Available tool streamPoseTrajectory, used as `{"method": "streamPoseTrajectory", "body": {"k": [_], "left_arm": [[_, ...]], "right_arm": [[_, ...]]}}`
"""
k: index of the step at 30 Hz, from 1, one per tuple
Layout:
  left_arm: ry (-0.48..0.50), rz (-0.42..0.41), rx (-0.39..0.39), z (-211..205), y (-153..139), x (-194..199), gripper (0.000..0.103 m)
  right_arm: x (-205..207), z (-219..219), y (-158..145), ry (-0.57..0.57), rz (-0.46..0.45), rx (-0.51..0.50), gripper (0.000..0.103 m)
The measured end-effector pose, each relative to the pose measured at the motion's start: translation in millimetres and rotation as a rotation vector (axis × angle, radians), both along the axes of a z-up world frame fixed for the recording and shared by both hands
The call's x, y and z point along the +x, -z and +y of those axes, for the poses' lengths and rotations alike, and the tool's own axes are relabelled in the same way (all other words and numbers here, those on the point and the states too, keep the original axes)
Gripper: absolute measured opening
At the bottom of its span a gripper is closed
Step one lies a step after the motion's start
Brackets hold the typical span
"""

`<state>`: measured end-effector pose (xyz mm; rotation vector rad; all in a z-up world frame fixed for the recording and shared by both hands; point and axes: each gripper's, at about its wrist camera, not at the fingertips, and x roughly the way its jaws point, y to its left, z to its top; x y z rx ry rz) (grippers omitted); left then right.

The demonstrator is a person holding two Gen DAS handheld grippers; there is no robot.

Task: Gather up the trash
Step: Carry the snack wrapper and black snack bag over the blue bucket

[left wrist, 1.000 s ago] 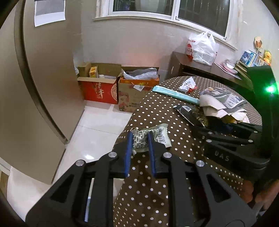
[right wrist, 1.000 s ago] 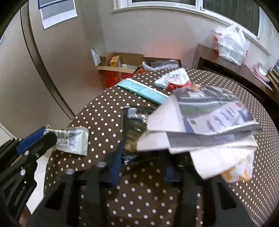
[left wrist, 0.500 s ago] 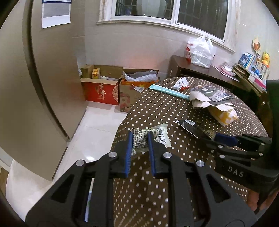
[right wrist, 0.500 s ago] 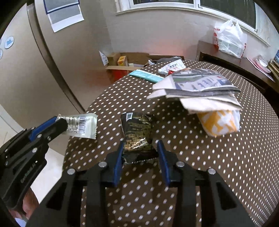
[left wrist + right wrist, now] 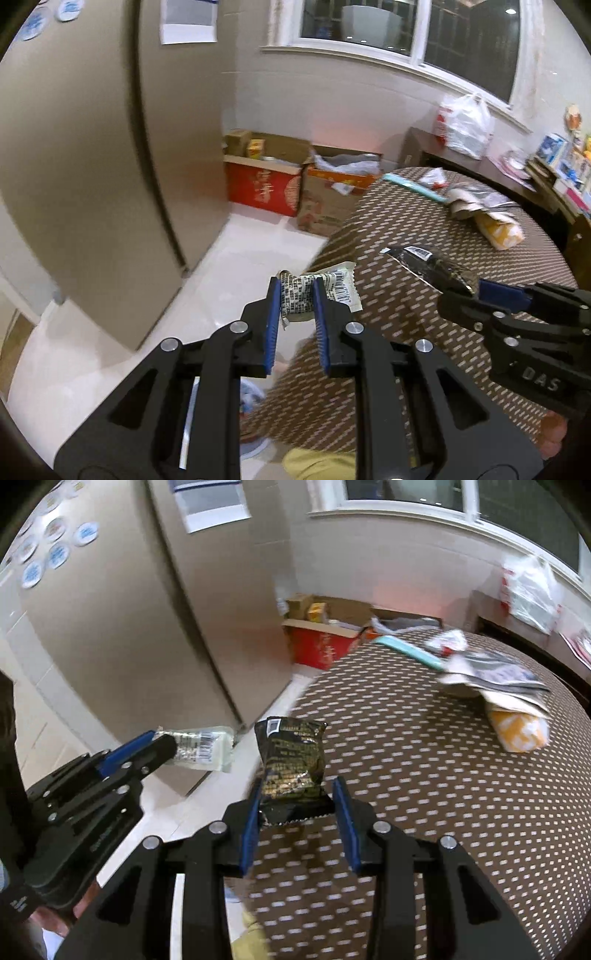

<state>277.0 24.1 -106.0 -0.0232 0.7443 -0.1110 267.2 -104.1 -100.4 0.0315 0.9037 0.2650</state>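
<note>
Left claw (image 5: 295, 295) clamped on crumpled white barcoded plastic wrapper (image 5: 317, 293), long axis pointing away beyond the brown polka-dot surface (image 5: 424, 775) edge; right claw (image 5: 299, 801), body lettered "DAS", clamped on black-and-gold foil snack packet (image 5: 291, 768), upright, QR-style label topmost, lifted above surface.

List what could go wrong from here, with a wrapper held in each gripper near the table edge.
1. The black wrapper sits in the right gripper by its bottom edge only, so it could slip out.
2. The white wrapper is crumpled in the left gripper with its barcode end loose; it might snag.
3. The paper pile remains on the table, easily missed.
</note>
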Motion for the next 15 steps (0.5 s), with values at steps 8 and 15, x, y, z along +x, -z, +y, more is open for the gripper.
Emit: {"method": "streamPoseTrajectory", "body": {"k": [8,15], "left_arm": [[-0.114,0.066,0.027,58,24,-26,0.018],[-0.195,0.158,0.049,98,56,-42,0.018]], "right_arm": [[-19,73,17,-0.129,0.039,-0.010,0.037],[-30,114,40,-0.192,0.099,-0.020,0.037]]}}
